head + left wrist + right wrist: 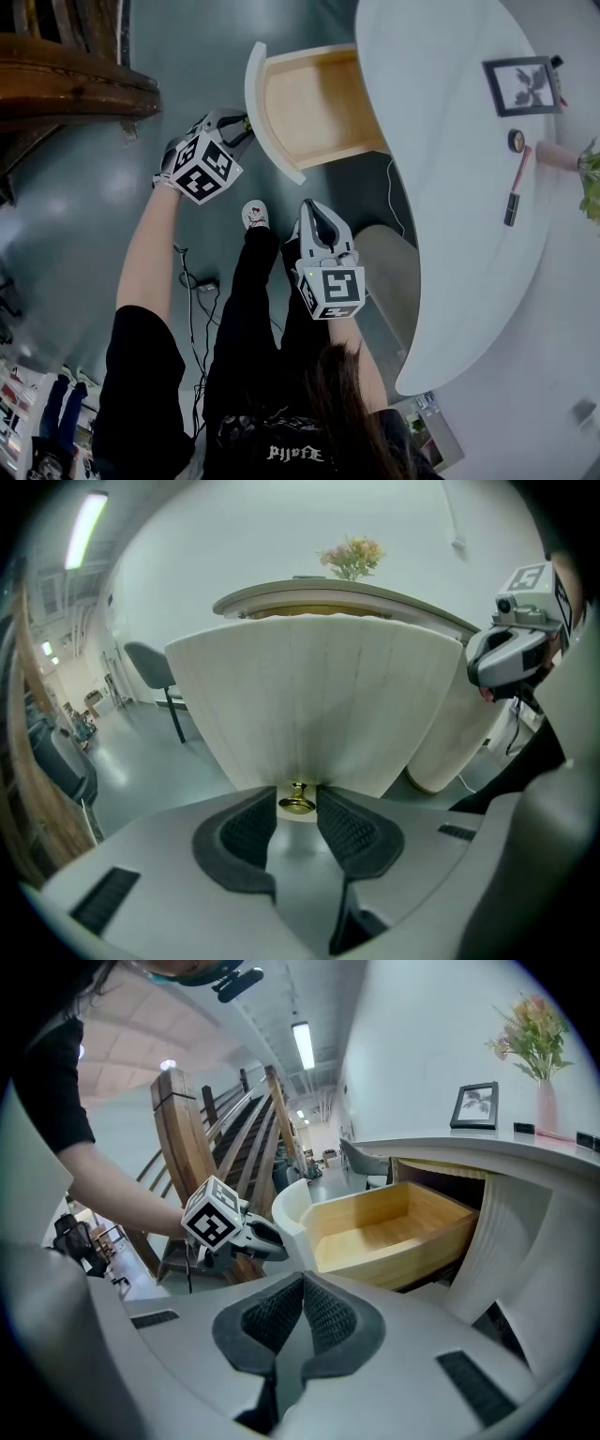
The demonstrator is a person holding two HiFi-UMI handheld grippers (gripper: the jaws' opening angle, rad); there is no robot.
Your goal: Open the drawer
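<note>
The drawer (314,103) stands pulled well out from under the white curved worktop (450,187). It is a box of pale wood behind a white, curved front (309,696), and the head view and the right gripper view show only its bare wooden bottom and side walls.

The left gripper (242,127) is at the outer face of that front, pointing steeply down. Its own view shows its two dark pads closed on the small brass knob (297,802), which sits right at the jaw tips, low on the ribbed white front.

The right gripper (309,208) hangs apart from the drawer, nearer the person's body and beside the worktop's edge. Its jaws are pressed together with nothing between them, and they point toward the drawer's open side.

On the worktop, well behind the drawer, a pink vase (544,1110) holds a spray of flowers (532,1030). A dark picture frame (522,86) stands near it. A few small things lie between the frame and the vase, too small to make out.
</note>
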